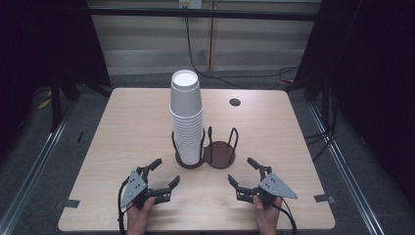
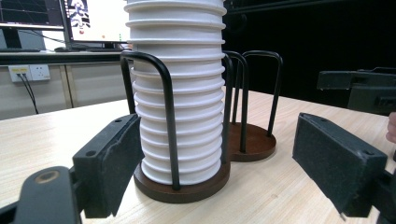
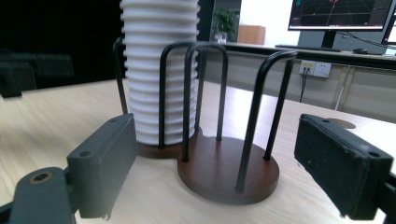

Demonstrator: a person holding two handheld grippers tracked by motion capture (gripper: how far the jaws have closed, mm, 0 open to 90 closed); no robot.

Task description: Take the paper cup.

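Observation:
A tall stack of white paper cups (image 1: 186, 117) stands in the left ring of a double cup holder (image 1: 221, 154) with brown round bases and black wire loops; the right ring is empty. My left gripper (image 1: 165, 172) rests near the table's front, left of the holder, open with nothing between its jaws. My right gripper (image 1: 241, 171) mirrors it on the right, also open and empty. In the left gripper view the cup stack (image 2: 180, 93) rises just beyond the spread pads (image 2: 116, 158). In the right gripper view the empty ring (image 3: 224, 168) lies straight ahead, with the cup stack (image 3: 156, 70) behind it.
The wooden table (image 1: 122, 127) has a small round cable hole (image 1: 235, 102) at the back right. Grey tape marks (image 1: 71, 203) sit at its front corners. Monitors (image 2: 93, 18) stand on a desk behind. Dark curtains flank both sides.

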